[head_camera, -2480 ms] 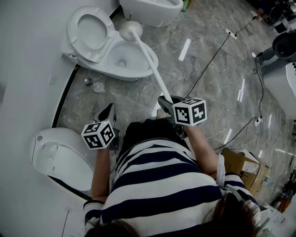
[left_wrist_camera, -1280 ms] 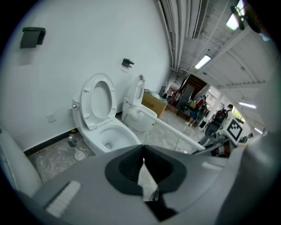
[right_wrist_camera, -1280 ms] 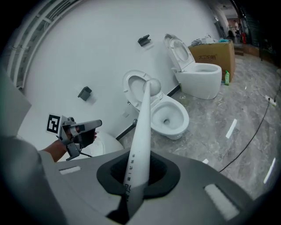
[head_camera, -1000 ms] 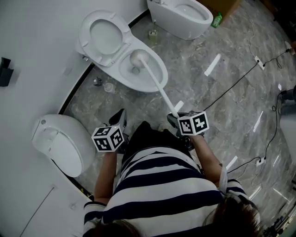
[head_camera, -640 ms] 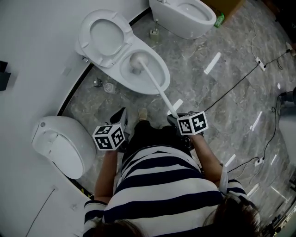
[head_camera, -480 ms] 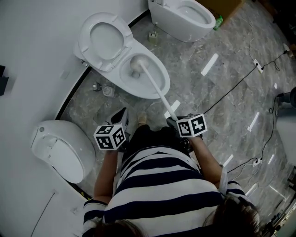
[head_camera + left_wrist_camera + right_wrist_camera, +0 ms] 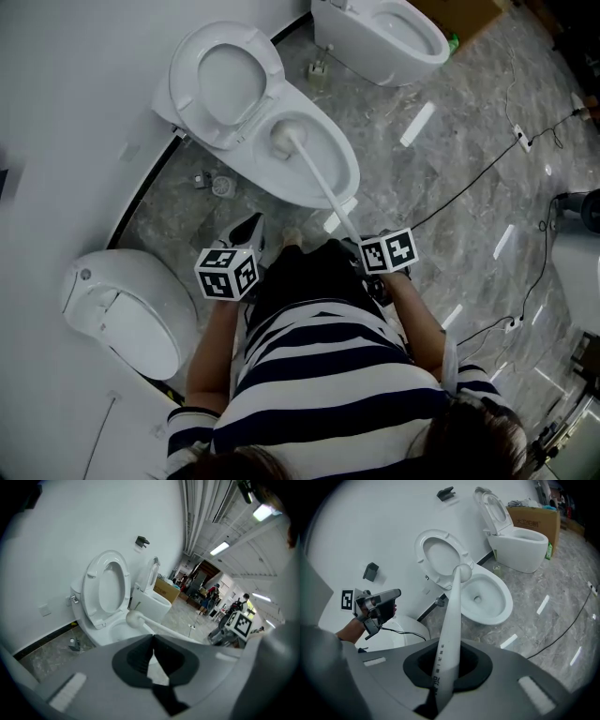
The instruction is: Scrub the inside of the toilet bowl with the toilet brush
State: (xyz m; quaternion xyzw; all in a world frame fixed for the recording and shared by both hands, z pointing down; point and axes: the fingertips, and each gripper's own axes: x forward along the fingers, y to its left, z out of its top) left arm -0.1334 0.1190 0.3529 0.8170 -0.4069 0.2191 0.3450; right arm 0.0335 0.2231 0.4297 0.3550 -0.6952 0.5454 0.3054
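A white toilet (image 7: 323, 178) stands with its seat and lid (image 7: 225, 80) up against the wall. My right gripper (image 7: 353, 246) is shut on the long white handle (image 7: 323, 187) of the toilet brush. The round brush head (image 7: 284, 137) sits at the back of the bowl, near the hinge. In the right gripper view the handle (image 7: 449, 625) runs out between the jaws to the brush head (image 7: 463, 572) over the bowl (image 7: 487, 602). My left gripper (image 7: 249, 228) is shut on nothing, off the bowl's near left side. In its own view the left gripper (image 7: 153, 640) faces the brush head (image 7: 134, 618).
A second toilet (image 7: 384, 42) stands at the back right, with a green bottle (image 7: 454, 42) and a cardboard box (image 7: 466, 13) beside it. A closed toilet (image 7: 122, 309) lies at the left. Cables (image 7: 469, 178) cross the marble floor. Small fittings (image 7: 221, 186) lie by the wall.
The brush head has come down from beyond the rim into the back of the bowl. Over the last second it has stayed there, and the bowl now sits closer to both grippers.
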